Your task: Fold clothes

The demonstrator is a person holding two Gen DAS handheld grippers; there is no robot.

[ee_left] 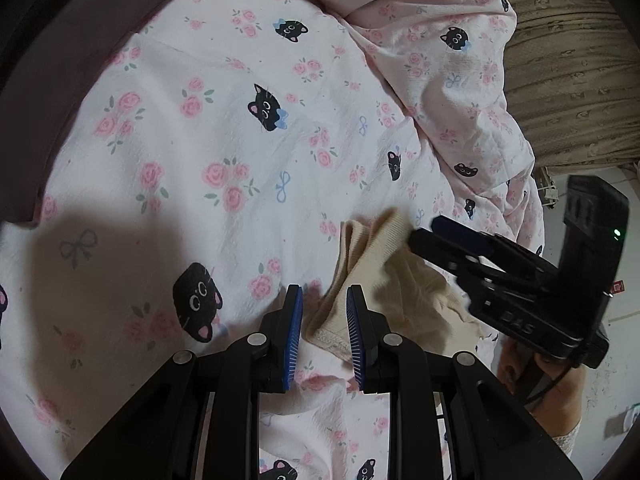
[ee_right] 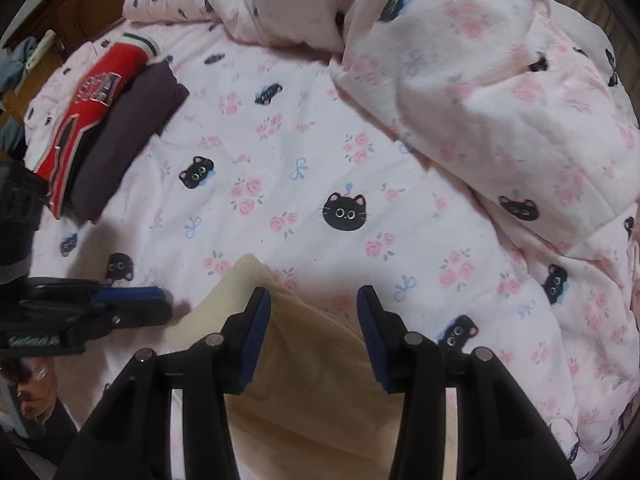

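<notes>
The beige garment (ee_right: 304, 364) lies crumpled on the bed sheet (ee_left: 224, 148), at the near edge of the bed, and everything else I place from it. It is a ribbed knit with a stitched hem that shows in my left view (ee_left: 376, 280). My right gripper (ee_right: 314, 300) sits straight over it with its fingers spread wide – the cloth runs loose between the blue pads (ee_right: 256, 332), gripped by neither. My left gripper (ee_left: 322, 300) comes at the garment's hem corner, fingers parted as well, the cloth edge lying in the gap without being pinched. From the left view the right gripper (ee_left: 436, 232) reaches over the garment's far side, and pale raised letters on its black body look like "DAS", though blurred. On the left gripper's body, seen from my right view (ee_right: 132, 304), there is writing too smeared to read.

Beyond the garment the sheet is pale pink, printed with black cat faces, roses and blue bows. Farther off, to the garment's left, sits a folded dark purple garment (ee_right: 128, 136), touching a folded red one (ee_right: 92, 104) with a white crest – its lettering is illegible. Behind the garment to the right a quilt (ee_right: 500, 92) in the same print is heaped up.
</notes>
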